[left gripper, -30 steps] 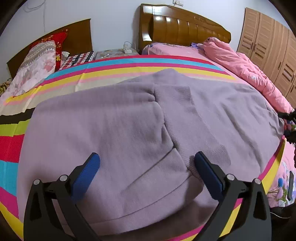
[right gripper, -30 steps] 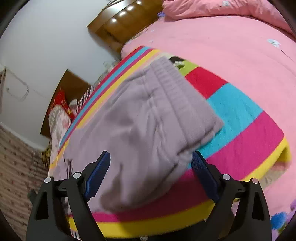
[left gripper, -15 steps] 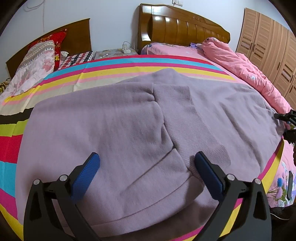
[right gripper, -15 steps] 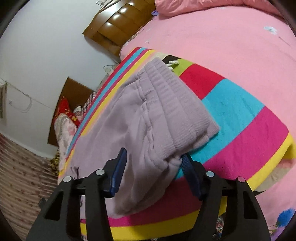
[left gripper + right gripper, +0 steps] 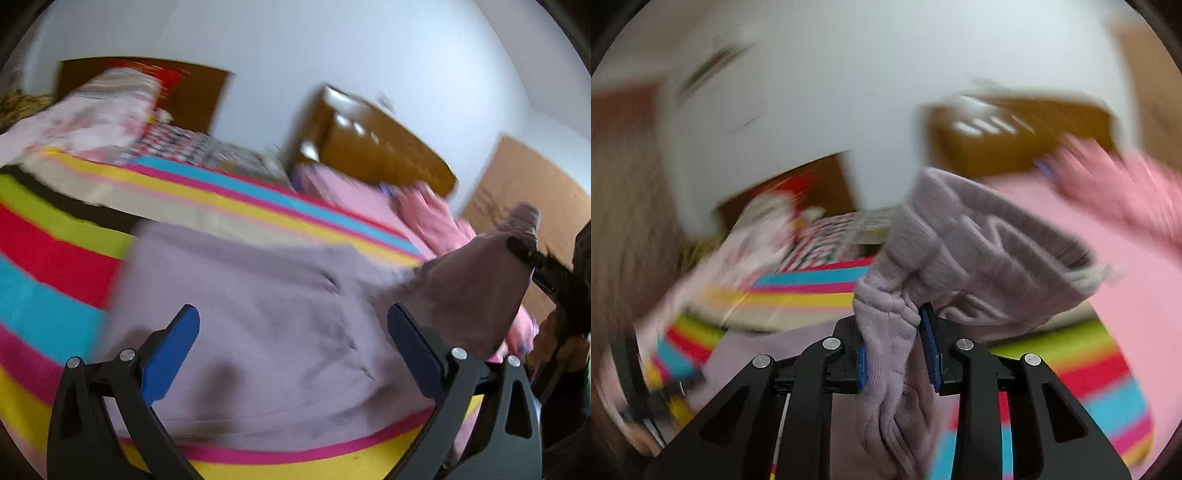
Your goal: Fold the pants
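A: Right tool (image 5: 892, 354)?
B: Jaws have just been closing, blue pads (image 5: 861, 363) now pinching a bunched fold of the pants (image 5: 979, 251), lifting it.
A: Left tool (image 5: 293, 349)?
B: Jaws standing wide apart, gripping nothing, angling downward.

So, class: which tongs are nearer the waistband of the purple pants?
Right. The right tongs are clamped on the waistband; the left tongs hover open over the pants' flat part.

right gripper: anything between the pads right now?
Yes: a bunched fold of the purple pants sits clamped in the right gripper, whose jaws have just been closing; right wrist view.
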`<act>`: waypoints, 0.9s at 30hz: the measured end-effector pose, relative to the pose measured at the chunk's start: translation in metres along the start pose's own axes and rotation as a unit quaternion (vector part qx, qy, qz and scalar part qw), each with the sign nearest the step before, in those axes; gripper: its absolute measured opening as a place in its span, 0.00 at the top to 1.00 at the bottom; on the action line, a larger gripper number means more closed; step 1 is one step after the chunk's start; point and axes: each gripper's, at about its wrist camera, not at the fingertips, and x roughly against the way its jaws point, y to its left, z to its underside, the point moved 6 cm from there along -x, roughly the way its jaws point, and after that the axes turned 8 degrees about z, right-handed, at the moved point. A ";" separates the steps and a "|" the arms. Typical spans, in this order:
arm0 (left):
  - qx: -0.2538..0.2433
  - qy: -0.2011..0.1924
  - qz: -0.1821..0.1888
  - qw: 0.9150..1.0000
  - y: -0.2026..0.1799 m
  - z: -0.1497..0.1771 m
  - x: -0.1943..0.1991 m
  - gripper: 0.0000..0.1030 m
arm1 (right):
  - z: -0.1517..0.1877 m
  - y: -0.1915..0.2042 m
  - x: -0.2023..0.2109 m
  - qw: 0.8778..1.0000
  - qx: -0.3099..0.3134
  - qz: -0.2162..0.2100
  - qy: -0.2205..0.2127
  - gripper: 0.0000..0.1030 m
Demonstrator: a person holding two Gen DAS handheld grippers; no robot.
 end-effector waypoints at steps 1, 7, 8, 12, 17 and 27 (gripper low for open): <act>0.009 -0.011 -0.016 1.000 0.011 -0.003 0.012 0.02 | 0.001 0.043 -0.007 0.998 0.050 -0.023 -0.006 0.68; 0.088 -0.029 -0.072 0.993 0.067 0.010 0.063 0.02 | 0.108 0.228 -0.045 0.933 0.329 -0.126 0.071 0.70; 0.097 -0.025 -0.071 0.992 0.071 0.014 0.066 0.02 | 0.127 0.238 -0.050 0.923 0.354 -0.123 0.086 0.70; 0.126 -0.006 -0.020 0.992 0.070 0.025 0.067 0.02 | 0.147 0.246 -0.042 0.914 0.399 -0.075 0.026 0.69; 0.157 0.014 0.088 0.984 0.054 0.021 0.050 0.02 | 0.146 0.249 -0.022 0.901 0.425 -0.086 -0.010 0.63; 0.151 0.075 0.050 0.984 0.046 0.030 0.010 0.02 | 0.095 0.085 -0.018 0.980 0.086 -0.161 0.083 0.62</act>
